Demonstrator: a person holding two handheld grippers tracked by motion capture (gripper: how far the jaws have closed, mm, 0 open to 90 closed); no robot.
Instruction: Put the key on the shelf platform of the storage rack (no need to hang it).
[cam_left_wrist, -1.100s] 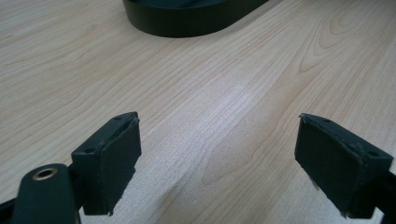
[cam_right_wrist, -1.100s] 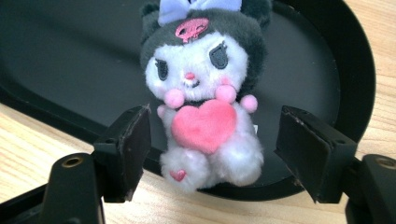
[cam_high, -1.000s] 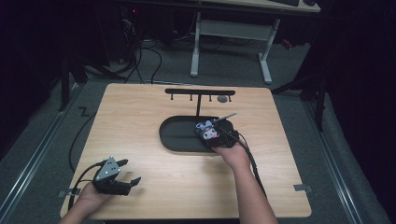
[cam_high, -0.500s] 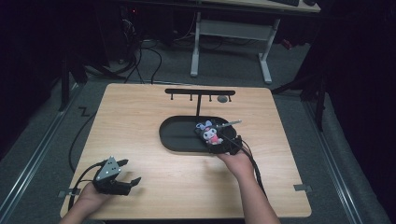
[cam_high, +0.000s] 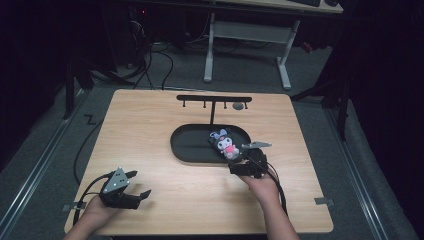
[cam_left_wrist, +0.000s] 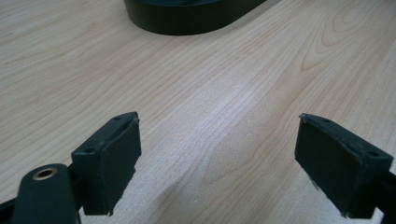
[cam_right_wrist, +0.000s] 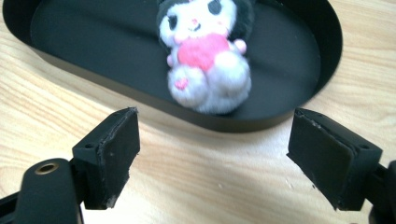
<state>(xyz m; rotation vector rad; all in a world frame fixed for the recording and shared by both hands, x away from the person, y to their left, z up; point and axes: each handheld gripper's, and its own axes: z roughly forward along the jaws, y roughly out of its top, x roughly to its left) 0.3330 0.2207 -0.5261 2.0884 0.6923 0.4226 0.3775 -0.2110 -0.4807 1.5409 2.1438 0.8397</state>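
Plush toy lies in the tray; both claws are spread and hold nothing.

The small white and pink plush toy with black ears (cam_right_wrist: 205, 60) lies inside the black oval tray (cam_high: 187, 145), at its right end. The right claw (cam_right_wrist: 215, 158) is just outside the rim, probably after release. The left claw (cam_high: 135, 186) rests at lower left on the light wooden bench (cam_high: 150, 120), likely because idle.
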